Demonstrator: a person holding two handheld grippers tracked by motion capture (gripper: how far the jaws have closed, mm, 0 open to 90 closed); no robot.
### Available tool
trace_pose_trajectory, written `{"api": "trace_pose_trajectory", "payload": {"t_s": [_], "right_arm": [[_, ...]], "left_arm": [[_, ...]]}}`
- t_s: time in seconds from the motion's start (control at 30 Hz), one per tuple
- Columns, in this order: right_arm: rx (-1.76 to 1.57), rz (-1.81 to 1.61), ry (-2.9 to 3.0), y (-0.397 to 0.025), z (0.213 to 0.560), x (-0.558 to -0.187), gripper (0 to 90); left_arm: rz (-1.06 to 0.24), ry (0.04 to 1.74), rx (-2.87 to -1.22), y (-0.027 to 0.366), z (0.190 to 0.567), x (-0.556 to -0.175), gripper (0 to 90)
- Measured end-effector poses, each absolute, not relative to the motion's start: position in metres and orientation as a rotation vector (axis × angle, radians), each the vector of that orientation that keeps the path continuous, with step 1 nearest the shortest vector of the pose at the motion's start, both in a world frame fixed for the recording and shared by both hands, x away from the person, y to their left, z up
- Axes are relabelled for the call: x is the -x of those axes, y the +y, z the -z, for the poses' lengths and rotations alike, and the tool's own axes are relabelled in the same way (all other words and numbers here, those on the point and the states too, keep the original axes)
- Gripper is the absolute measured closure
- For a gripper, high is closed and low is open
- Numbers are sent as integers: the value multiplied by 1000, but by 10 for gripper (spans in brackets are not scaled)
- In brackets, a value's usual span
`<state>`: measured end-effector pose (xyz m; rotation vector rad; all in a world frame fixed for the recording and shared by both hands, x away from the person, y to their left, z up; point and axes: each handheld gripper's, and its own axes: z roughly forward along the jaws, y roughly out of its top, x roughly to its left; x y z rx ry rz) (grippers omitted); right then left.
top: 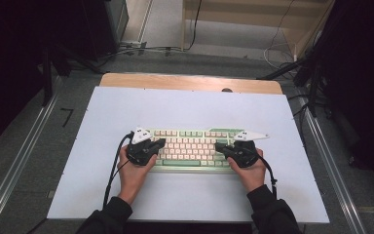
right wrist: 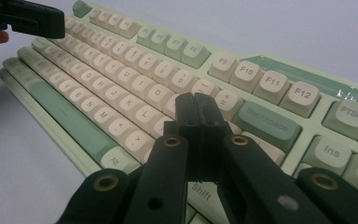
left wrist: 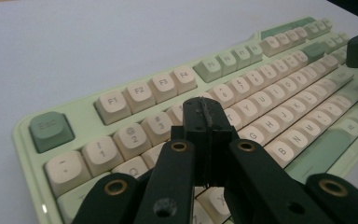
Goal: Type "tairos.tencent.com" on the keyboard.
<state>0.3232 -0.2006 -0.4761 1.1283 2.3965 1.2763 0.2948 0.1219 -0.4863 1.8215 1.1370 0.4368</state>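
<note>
The pale green keyboard with cream and green keycaps (top: 190,148) lies flat on the white table top (top: 185,105), a little nearer your edge than the middle. Its long axis runs left to right across the table, function row on the far side, space bar toward you.

Your left gripper (top: 161,143) sits over the keyboard's left end, and your right gripper (top: 219,146) over the letter block's right side. Both point inward at each other.

The left gripper view shows its jaws pressed together with nothing between them, tips (left wrist: 204,112) above the number row near the 4 key. The right gripper view shows the same: jaws closed and empty, tips (right wrist: 196,105) just beside the green Backspace key (right wrist: 266,124).

Bare white table surrounds the keyboard on every side, widest on the far side.
</note>
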Motion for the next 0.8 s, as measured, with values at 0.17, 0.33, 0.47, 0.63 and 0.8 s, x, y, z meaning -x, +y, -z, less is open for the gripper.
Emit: {"api": "trace_pose_trajectory", "payload": {"t_s": [0.17,0.33,0.47,0.63,0.8], "right_arm": [[-1120,-1277,2403,-197,476,-325,884],[-1114,-1278,2409,-195,476,-326,884],[-1110,-1279,2409,-193,476,-327,884],[-1106,-1275,2415,-192,477,-328,884],[-1106,-1278,2414,-190,477,-329,884]], "left_arm": [[-428,1120,-1816,114,485,-298,900],[-392,1112,-1835,105,488,-302,900],[-386,1103,-1849,100,488,-305,900],[-375,1102,-1867,95,490,-309,900],[-367,1102,-1869,92,491,-311,900]]}}
